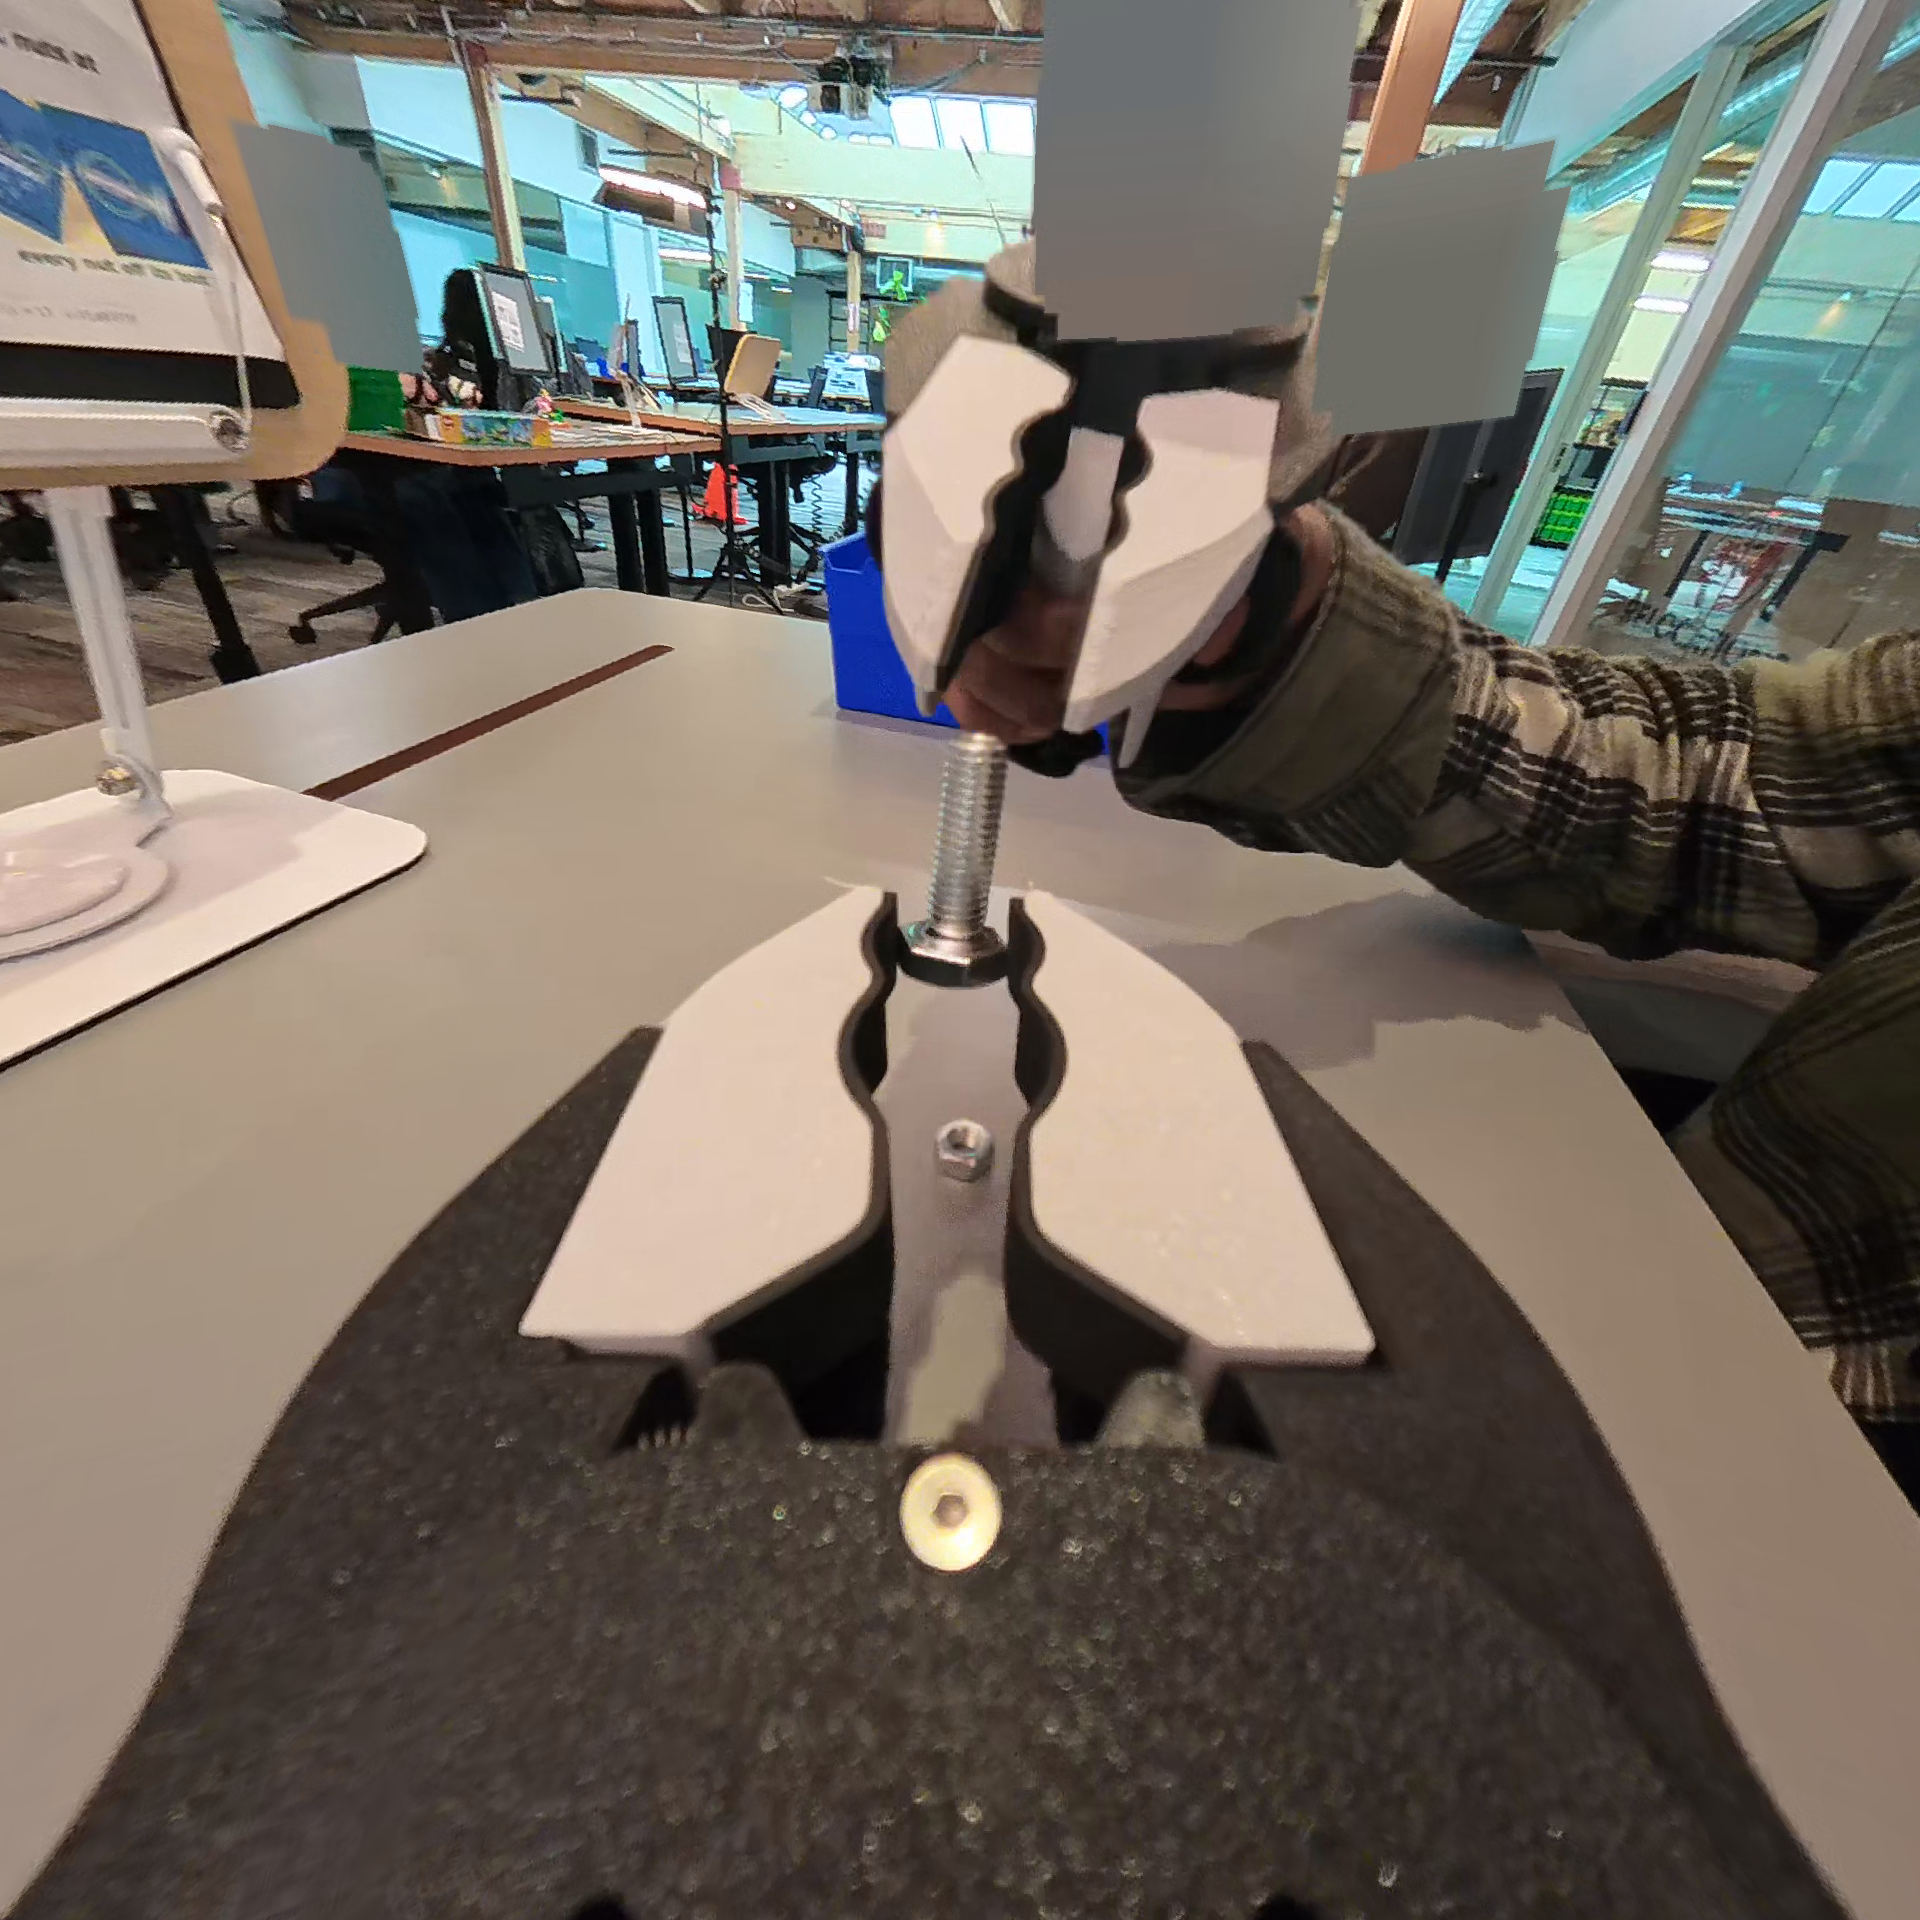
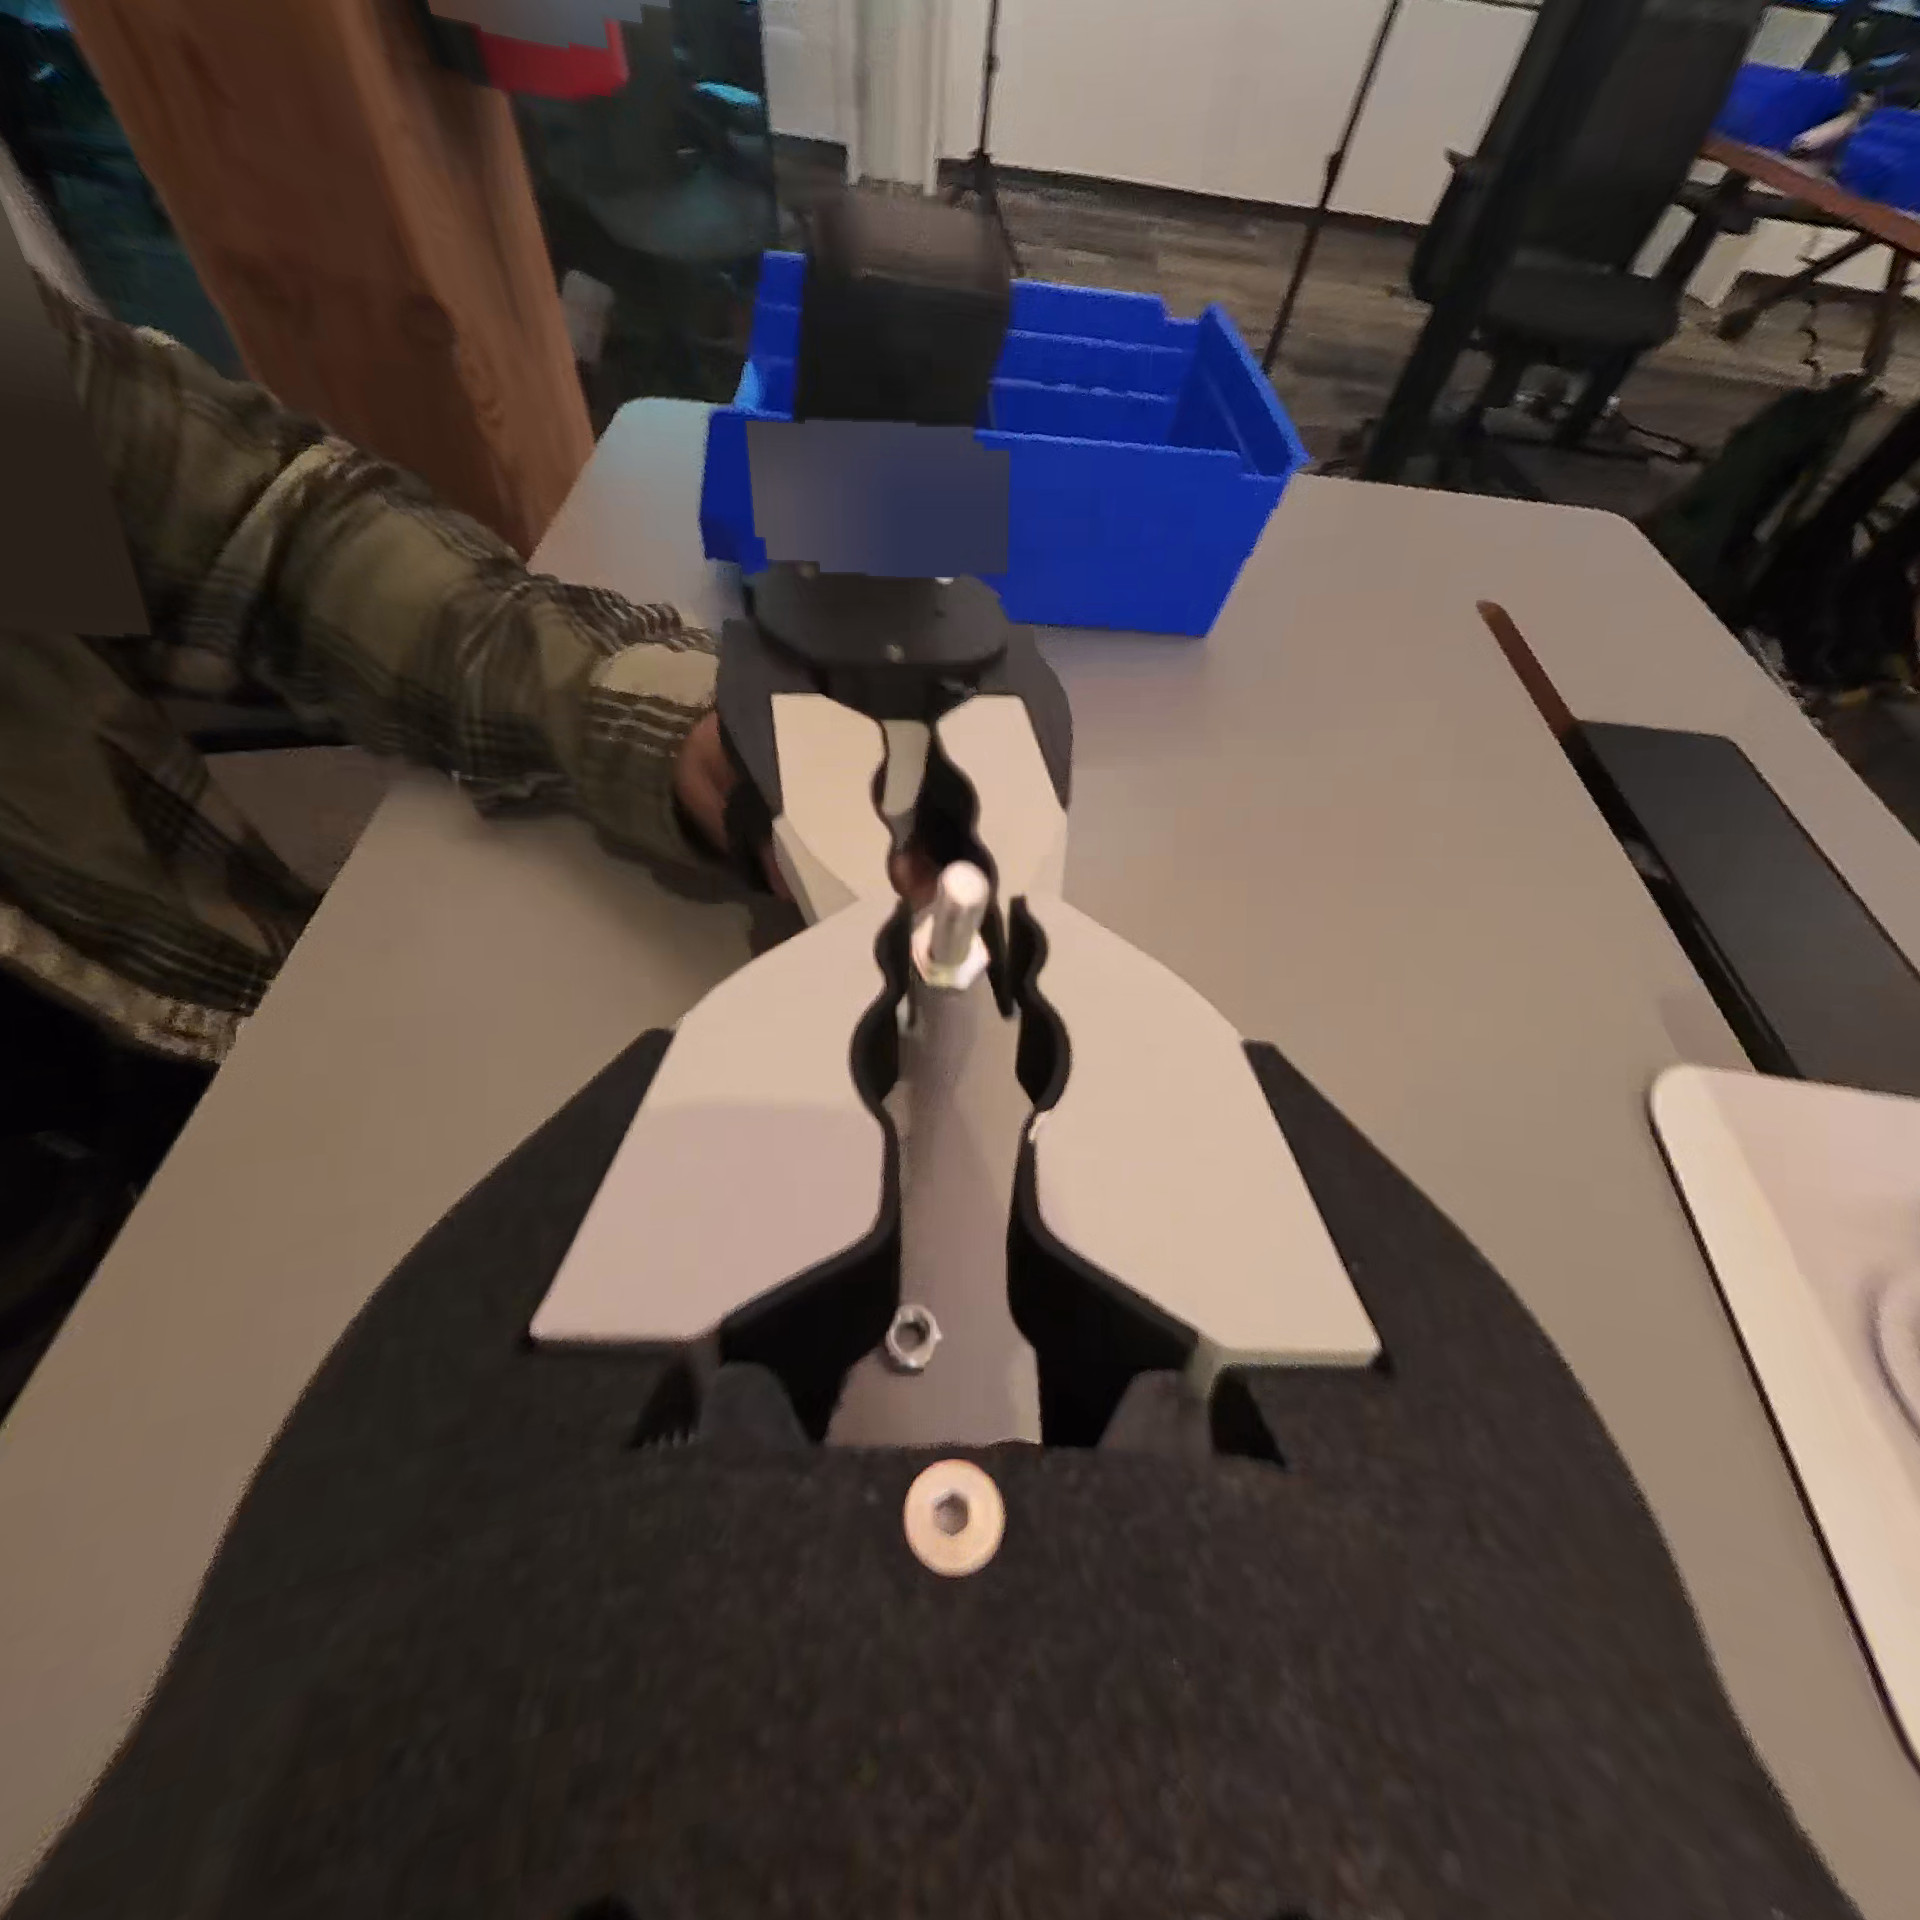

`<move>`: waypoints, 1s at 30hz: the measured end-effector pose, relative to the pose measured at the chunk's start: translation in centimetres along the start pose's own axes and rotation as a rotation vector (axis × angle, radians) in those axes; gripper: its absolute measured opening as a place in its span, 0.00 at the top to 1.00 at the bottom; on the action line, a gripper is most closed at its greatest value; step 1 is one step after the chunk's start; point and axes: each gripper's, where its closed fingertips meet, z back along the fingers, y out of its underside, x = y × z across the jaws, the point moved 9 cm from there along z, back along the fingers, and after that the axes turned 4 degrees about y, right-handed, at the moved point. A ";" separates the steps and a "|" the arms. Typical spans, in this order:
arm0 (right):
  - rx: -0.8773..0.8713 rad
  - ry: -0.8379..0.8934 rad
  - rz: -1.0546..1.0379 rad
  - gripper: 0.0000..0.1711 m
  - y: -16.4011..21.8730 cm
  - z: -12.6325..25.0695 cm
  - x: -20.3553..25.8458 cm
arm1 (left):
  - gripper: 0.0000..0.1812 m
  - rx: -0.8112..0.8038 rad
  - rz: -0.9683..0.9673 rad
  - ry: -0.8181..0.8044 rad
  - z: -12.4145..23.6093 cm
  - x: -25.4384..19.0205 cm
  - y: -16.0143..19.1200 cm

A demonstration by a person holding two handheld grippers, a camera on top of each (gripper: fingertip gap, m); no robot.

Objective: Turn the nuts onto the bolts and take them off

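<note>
A threaded steel bolt (image 1: 966,831) stands upright on the grey table (image 1: 623,935), hex head down. My left gripper (image 1: 951,920) lies low on the table and is shut on the bolt's hex head (image 1: 951,961). My right gripper (image 1: 1008,707) hangs just above the bolt's top, pointing down, with its jaws apart and nothing between them. In the right wrist view the right gripper (image 2: 951,935) straddles the bolt (image 2: 958,904), and the left gripper's fingers (image 2: 831,790) show beyond it. A loose nut (image 1: 963,1150) lies on the table between the left fingers. Another loose nut (image 2: 911,1351) lies below the right fingers.
A blue bin (image 2: 1122,520) stands at the table's far edge behind the left gripper. A white stand base (image 1: 208,883) carries a sign at the left. A black pad (image 2: 1745,831) and a white board (image 2: 1787,1247) lie to the right. Plaid sleeves (image 1: 1558,779) reach in. The grippers are tip to tip, or close to it. It is some 11 centimetres from my left tips to the loose nut (image 1: 963,1150).
</note>
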 end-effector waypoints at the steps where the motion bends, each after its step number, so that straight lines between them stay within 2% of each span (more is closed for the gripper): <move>1: 0.003 -0.023 0.011 0.90 -0.2 -0.5 0.2 | 0.89 0.008 -0.004 0.005 -0.1 -0.1 0.1; 5: 0.069 -0.040 0.027 0.90 0.0 -2.0 -0.1 | 0.89 0.007 -0.010 0.018 -0.3 -0.3 0.0; 7: 0.069 -0.064 0.025 0.94 0.1 -2.2 -0.1 | 0.89 -0.004 -0.005 0.023 -0.1 -0.2 0.0; 12: 0.064 -0.113 -0.044 0.95 -0.2 -2.5 -0.7 | 0.89 -0.036 0.016 0.053 0.2 0.1 -0.1; 19: 0.134 -0.166 -0.165 0.95 0.0 -1.6 -1.7 | 0.83 0.063 -0.095 0.023 0.0 0.1 0.1; 30: 0.212 -0.258 -0.118 0.95 0.2 -2.1 -1.0 | 0.86 0.069 -0.079 0.077 -0.8 -0.5 0.4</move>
